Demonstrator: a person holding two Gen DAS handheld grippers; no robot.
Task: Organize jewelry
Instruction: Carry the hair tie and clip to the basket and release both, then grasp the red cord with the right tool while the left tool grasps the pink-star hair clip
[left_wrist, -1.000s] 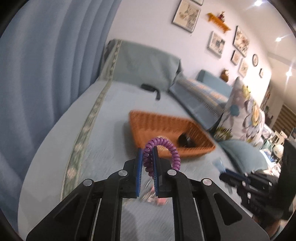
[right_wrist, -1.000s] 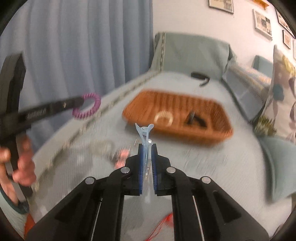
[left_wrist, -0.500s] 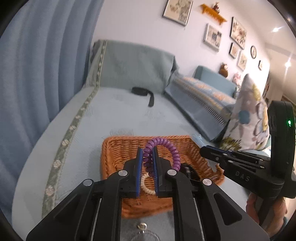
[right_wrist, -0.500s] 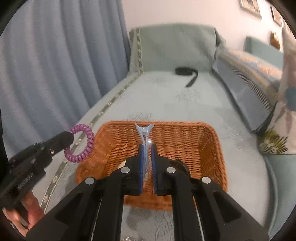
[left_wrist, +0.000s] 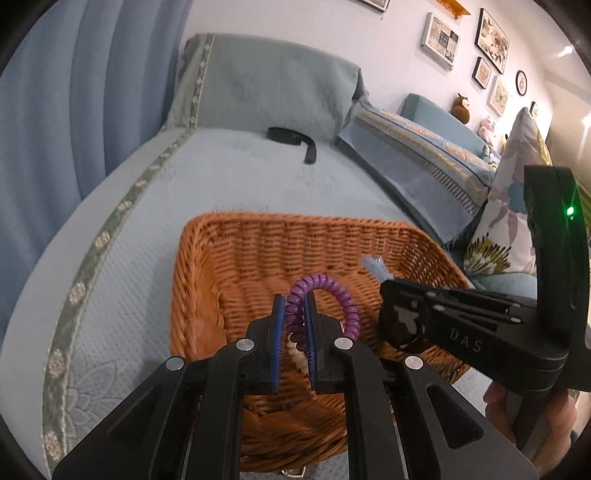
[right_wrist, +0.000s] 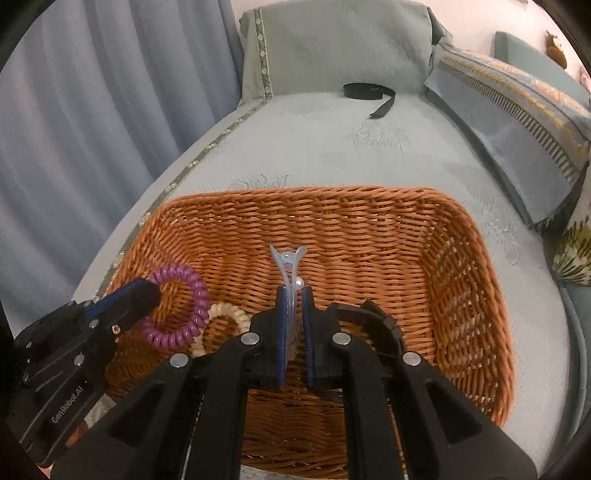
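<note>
While the pale blue-green bedspread (right_wrist: 332, 155) fills most of what we see, with blue curtains (right_wrist: 92, 110) hanging on the left and a black strap (right_wrist: 369, 92) lying far back near the headboard cushion, our attention goes to the orange wicker basket (right_wrist: 461, 280) sitting in the middle of the bed. Both tools are over it now. We have the left gripper (left_wrist: 294, 314) clamped on a purple spiral hair tie (left_wrist: 332, 291), pinching one side of the coil so the rest loops out to the right of the pads, above the near left part of the basket. From the right wrist view that same tie (right_wrist: 177, 306) hangs off the tool's tip over the basket's left side. We have the right gripper (right_wrist: 293, 306) clenched on a light blue hair clip (right_wrist: 288, 266), which stands upright between the pads with a small pearl bead at its side, over the basket's middle. Down on the basket floor we spot a cream spiral hair tie (right_wrist: 221, 317) just beside the purple one, and a black clip (right_wrist: 380, 321) partly hidden behind the right finger.
</note>
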